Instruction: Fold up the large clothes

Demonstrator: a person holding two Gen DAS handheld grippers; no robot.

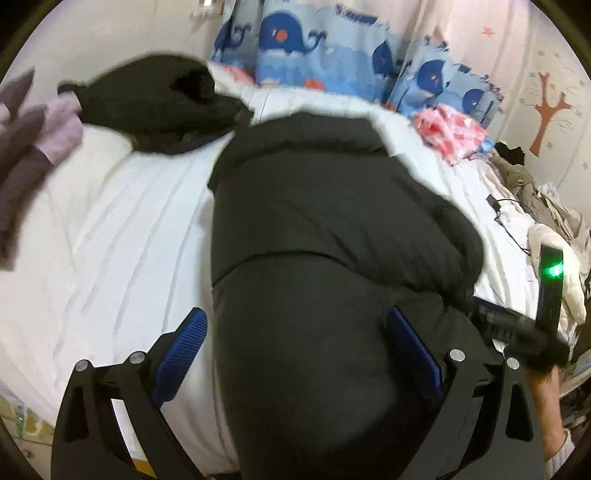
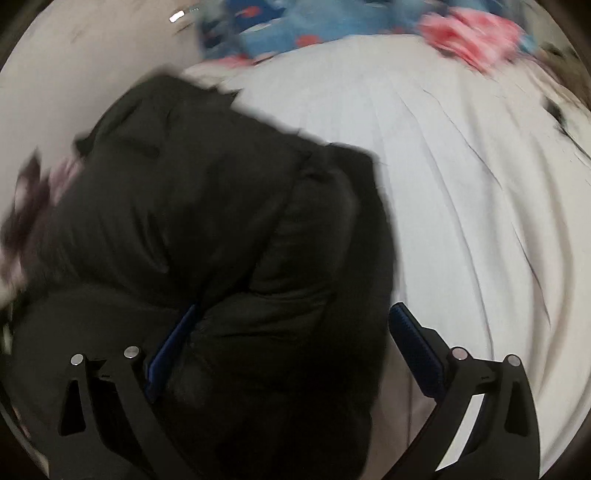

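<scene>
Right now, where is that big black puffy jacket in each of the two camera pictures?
Left wrist view: the black jacket fills the centre, running from mid-picture down between the left gripper fingers.
Right wrist view: the black jacket fills the left and centre.
Shared landmark: the blue whale-print bedding along the top.

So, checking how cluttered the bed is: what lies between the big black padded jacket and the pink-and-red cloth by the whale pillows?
Only bare white bedsheet lies between black jacket and pink-and-red cloth, clearest in the left wrist view.

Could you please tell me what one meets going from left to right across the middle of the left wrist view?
Purple garment → white bedsheet → black puffer jacket → black cable → white garment.
</scene>
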